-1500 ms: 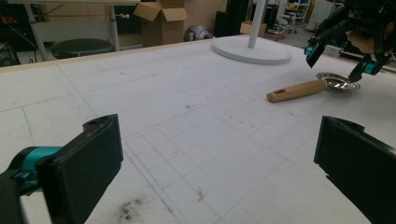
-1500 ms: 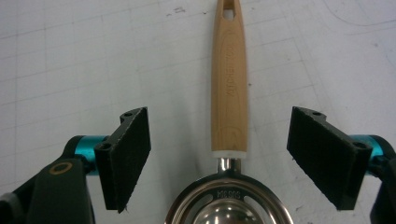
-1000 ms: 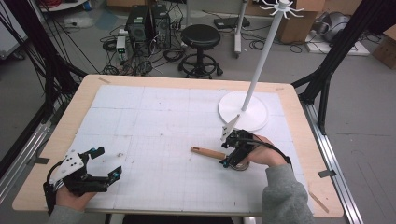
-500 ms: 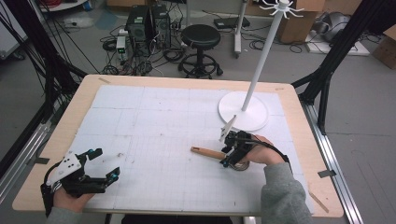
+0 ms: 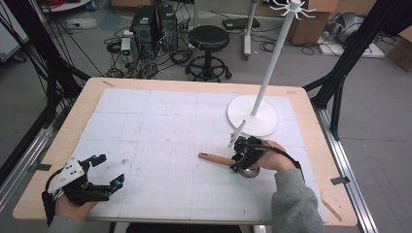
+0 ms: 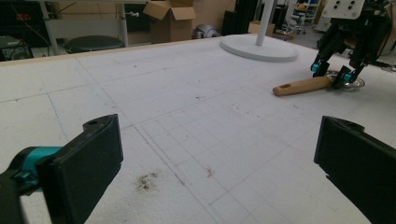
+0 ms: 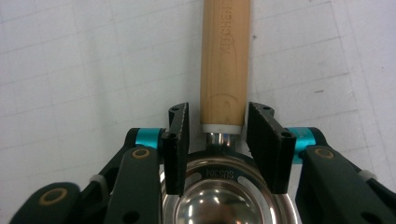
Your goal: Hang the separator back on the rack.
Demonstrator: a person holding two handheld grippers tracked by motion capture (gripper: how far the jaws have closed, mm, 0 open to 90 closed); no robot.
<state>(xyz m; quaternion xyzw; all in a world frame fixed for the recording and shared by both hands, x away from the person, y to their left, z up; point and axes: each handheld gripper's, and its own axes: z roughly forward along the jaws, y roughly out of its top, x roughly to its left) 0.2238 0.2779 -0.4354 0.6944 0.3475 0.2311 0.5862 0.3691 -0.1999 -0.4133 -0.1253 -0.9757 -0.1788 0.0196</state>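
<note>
Near the table's edge, left claw [image 5: 108, 171] has shifted slightly.

Two bits of lettering are showing in the right gripper view. Along the wooden handle [image 7: 225, 60] of the ladle, burned-in capitals are running lengthwise; they are looking like "KITCHEN", though the far end is running out of the picture and I cannot be sure of every letter. On the steel rim of the bowl [image 7: 226, 186], just below the neck, a small stamp is reading upside down as "SUS304".
</note>
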